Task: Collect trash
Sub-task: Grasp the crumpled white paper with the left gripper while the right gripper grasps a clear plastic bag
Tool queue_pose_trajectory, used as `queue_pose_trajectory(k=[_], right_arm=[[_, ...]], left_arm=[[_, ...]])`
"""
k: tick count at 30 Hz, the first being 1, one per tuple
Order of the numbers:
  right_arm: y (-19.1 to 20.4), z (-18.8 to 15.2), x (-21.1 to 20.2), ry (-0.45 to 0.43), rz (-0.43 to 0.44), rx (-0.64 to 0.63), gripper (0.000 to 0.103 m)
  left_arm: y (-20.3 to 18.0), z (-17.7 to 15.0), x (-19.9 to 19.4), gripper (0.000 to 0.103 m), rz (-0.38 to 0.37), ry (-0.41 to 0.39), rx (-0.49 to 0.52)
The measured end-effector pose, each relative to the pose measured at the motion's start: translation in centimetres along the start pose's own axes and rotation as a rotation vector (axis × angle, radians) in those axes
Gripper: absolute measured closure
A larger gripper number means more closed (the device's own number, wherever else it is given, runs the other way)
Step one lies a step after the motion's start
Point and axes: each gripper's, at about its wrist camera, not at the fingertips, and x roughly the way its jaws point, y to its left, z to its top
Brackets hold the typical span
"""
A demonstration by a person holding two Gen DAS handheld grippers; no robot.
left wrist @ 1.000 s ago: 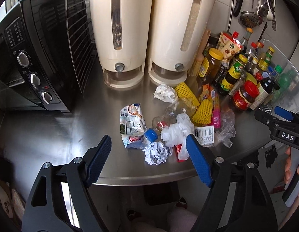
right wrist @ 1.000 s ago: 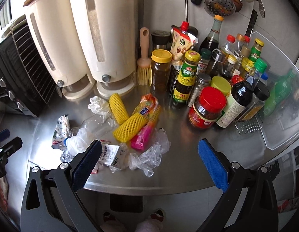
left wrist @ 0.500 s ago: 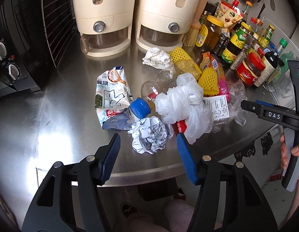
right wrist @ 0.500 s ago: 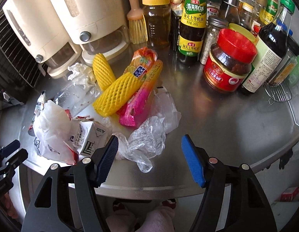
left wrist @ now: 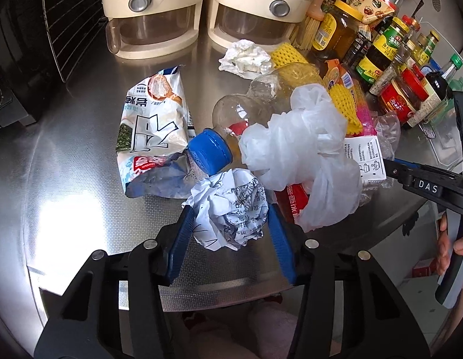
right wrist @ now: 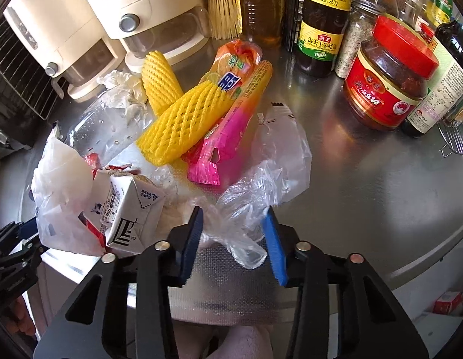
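Both hands are at the pick-up step of collecting the trash, each claw set over one piece at the near edge of the steel bench (left wrist: 81, 155). On the left, the left claw (left wrist: 230, 233) straddles the crumpled ball of white printed paper (left wrist: 231, 209), which lies just in front of the blue bottle cap (left wrist: 210, 149) and beside the flattened white and blue snack bag (left wrist: 153, 125); its blue pads sit against the paper's sides, so I read it as gripping the ball, though lightly. Further right, the right claw (right wrist: 234, 239) has the crumpled clear plastic bag (right wrist: 252, 197) between its pads, next to the white drink carton (right wrist: 126, 209) and below the yellow foam fruit net (right wrist: 183, 122); the film seems bunched but not firmly pinched, so this claw looks not yet shut on it. Next, both need to finish squeezing and lift straight up without dragging neighbouring scraps. Compared with a second ago, both claws have come down close to the pile and their jaws have just been closing around these pieces.
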Motion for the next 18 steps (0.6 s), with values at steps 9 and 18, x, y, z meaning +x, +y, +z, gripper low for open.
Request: queue_pose_trajectory(k=[9,18], right_arm=[[0.8,0.3,-1.4,-0.058,-0.025,-0.014,0.100],[-0.1,0.9,-6.8,-0.203,-0.045,-0.003,0.100]], left_arm=[[-0.1,0.4,-0.7,0.061,0.005,-0.022,0.009],[-0.3,0.8,-4.1,0.063,0.025,-0.097,0.017]])
